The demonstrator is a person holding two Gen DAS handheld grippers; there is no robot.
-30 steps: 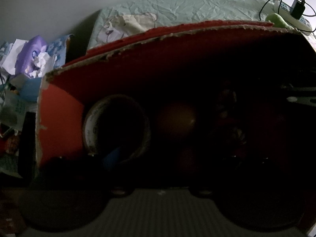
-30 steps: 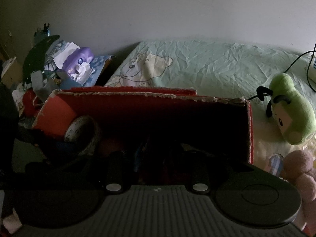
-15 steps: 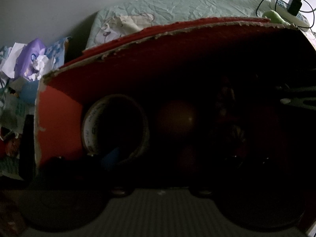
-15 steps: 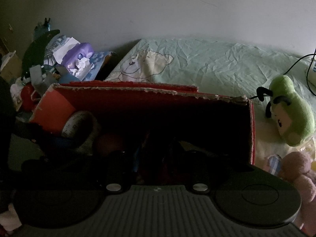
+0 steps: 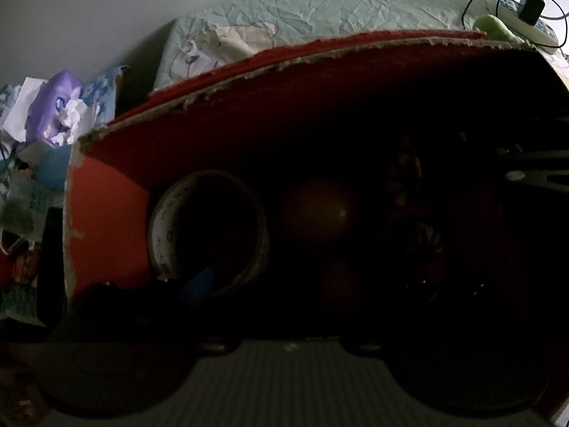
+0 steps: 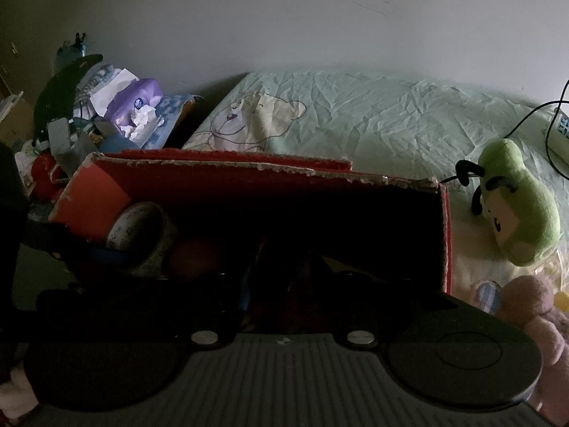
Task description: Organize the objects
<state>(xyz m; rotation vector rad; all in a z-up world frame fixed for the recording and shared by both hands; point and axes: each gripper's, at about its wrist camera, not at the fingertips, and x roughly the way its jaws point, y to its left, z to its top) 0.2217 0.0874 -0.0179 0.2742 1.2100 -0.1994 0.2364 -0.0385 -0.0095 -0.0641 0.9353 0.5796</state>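
Both grippers reach into a dark red cardboard box [image 6: 355,192]; whether either grips anything cannot be told. A tape roll [image 5: 208,229] stands at nine o'clock inside.

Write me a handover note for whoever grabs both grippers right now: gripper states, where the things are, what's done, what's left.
Left gripper: reaches into the red cardboard box; its fingers are lost in the dark, so open or shut cannot be told.
Right gripper: at the box's near edge, fingers also in shadow; state unclear.
In the box: a roll of printed tape standing on edge at the left end, a dark round ball beside it, more dark items I cannot identify.
Outside, on the bed to the right: a green plush toy and a pink plush toy.
Done: several items boxed. Left: possibly the plush toys.
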